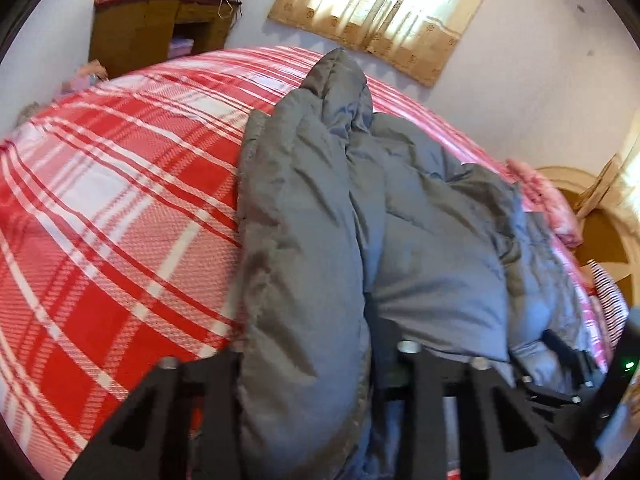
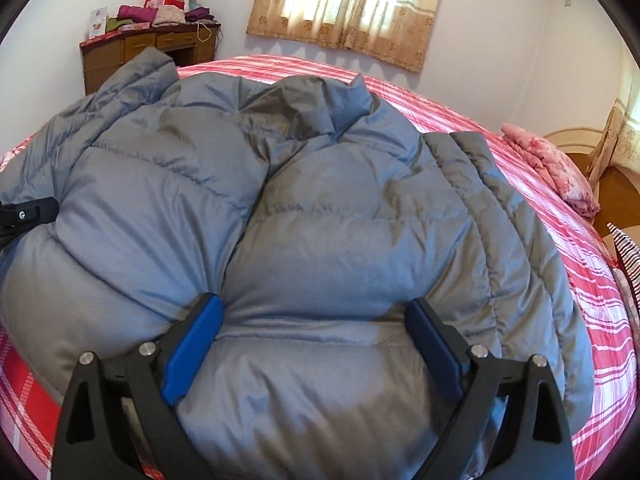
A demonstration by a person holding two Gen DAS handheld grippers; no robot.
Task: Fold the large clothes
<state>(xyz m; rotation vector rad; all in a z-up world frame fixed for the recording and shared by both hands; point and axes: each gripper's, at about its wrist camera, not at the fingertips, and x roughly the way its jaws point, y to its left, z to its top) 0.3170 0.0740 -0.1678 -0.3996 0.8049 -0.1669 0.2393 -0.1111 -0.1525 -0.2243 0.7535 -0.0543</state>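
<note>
A large grey puffer jacket [image 2: 320, 208] lies bunched on a bed with a red and white plaid cover [image 1: 120, 208]. In the left wrist view the jacket [image 1: 360, 220] fills the gap between my left gripper's fingers [image 1: 308, 360]; the jaws are closed on a thick fold of it and the pads are hidden by fabric. My right gripper [image 2: 316, 320] has its blue pads [image 2: 196, 340] spread wide, pressing into the jacket's near hem on either side of a bulge. The left gripper shows at the left edge of the right wrist view [image 2: 28, 212].
A brown wooden desk [image 2: 120, 52] piled with folded clothes stands at the far left wall. A curtained window [image 2: 352, 4] is behind the bed. A pink folded cloth [image 2: 548, 168] lies on the bed's right side, near a wooden headboard [image 2: 600, 184].
</note>
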